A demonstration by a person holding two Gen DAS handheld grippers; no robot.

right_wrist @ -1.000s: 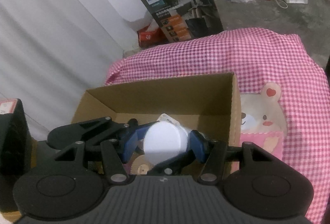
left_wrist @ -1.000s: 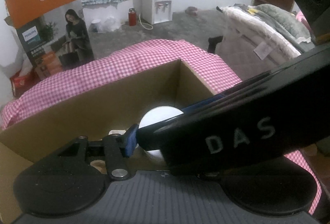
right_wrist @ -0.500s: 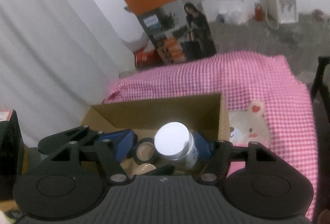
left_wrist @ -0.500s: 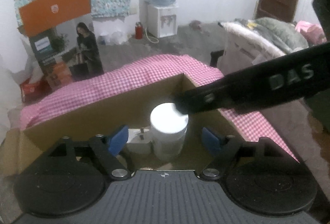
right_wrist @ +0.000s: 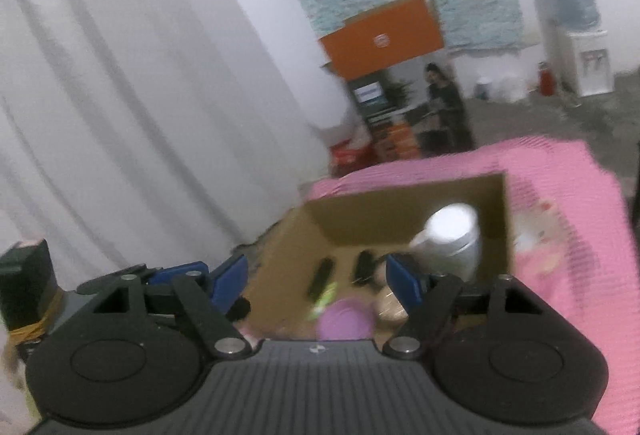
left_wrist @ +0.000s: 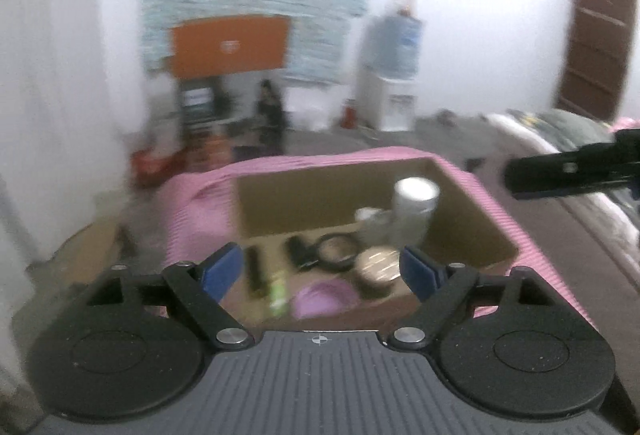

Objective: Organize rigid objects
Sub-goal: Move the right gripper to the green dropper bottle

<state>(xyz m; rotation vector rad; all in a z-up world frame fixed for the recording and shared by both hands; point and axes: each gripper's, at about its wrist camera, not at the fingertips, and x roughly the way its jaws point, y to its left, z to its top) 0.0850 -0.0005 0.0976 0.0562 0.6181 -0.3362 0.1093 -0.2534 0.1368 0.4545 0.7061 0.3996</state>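
An open cardboard box (left_wrist: pixel 288 195) (right_wrist: pixel 304 243) sits on a pink checked cloth. A white-lidded jar (left_wrist: pixel 414 207) (right_wrist: pixel 454 239) stands upright at the box's far right. Around it lie a black tape ring (left_wrist: pixel 338 251), a gold-lidded tin (left_wrist: pixel 378 271), a purple lid (left_wrist: pixel 324 301) (right_wrist: pixel 344 323), a green item (left_wrist: pixel 278 293) and black sticks (right_wrist: pixel 322 277). My left gripper (left_wrist: pixel 322 271) is open and empty above the box's near edge. My right gripper (right_wrist: pixel 316 281) is open and empty, raised over the near side. Both views are blurred.
The pink cloth (right_wrist: pixel 560 203) covers the surface under the box. A white curtain (right_wrist: pixel 120 95) hangs to the left. An orange and dark printed carton (left_wrist: pixel 228 75) and a water dispenser (left_wrist: pixel 394 75) stand by the far wall. The right gripper's black body (left_wrist: pixel 568 175) shows at the right.
My right gripper let go of the white jar, which now stands in the box. Both grippers have pulled back and up from the box, jaws open.
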